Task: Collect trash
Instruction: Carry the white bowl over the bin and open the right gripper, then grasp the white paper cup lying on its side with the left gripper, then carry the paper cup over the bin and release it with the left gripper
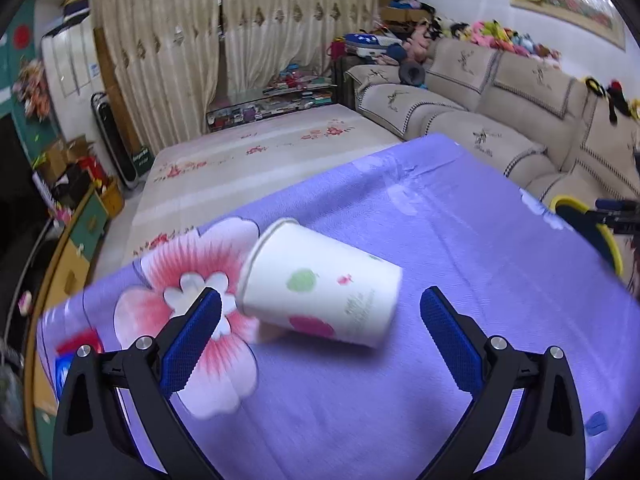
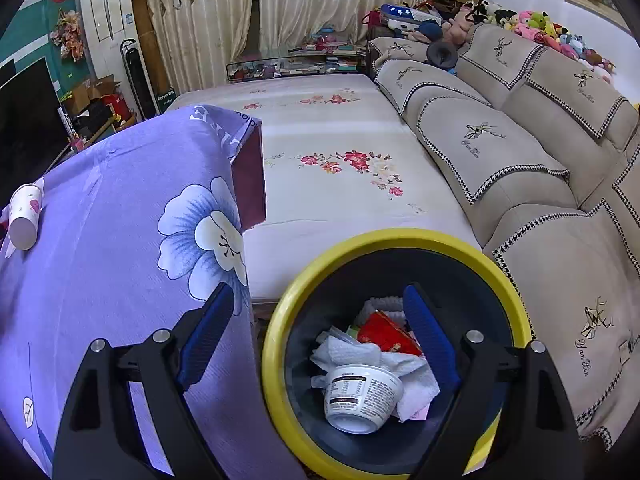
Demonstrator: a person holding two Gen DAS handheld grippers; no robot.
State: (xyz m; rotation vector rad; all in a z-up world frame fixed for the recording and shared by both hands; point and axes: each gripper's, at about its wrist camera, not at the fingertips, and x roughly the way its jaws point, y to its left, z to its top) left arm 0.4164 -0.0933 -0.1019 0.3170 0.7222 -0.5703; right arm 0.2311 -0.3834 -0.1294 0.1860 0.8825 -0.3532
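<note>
The paper cup (image 1: 320, 284) lies on its side on the purple cloth (image 1: 460, 240), just ahead of the left gripper (image 1: 320, 320), toward 12 o'clock. Its long side points from 10 to 4 o'clock. The left jaws are wide apart. The right gripper (image 2: 320, 320), also apart and holding nothing, hangs over the yellow-rimmed bin (image 2: 280, 320), so the left one is nearer.

**Purple cloth, one cup lying on it**

The surface (image 1: 460, 240) wears a purple cloth printed with big flowers. A white paper cup (image 1: 320, 284) with coloured spots lies on its side on the cloth, just ahead of the left hand-held gripper (image 1: 320, 312), its open mouth turned toward that gripper's left finger. From the right hand-held gripper (image 2: 318, 320), the cup lies far off to the left.
</note>
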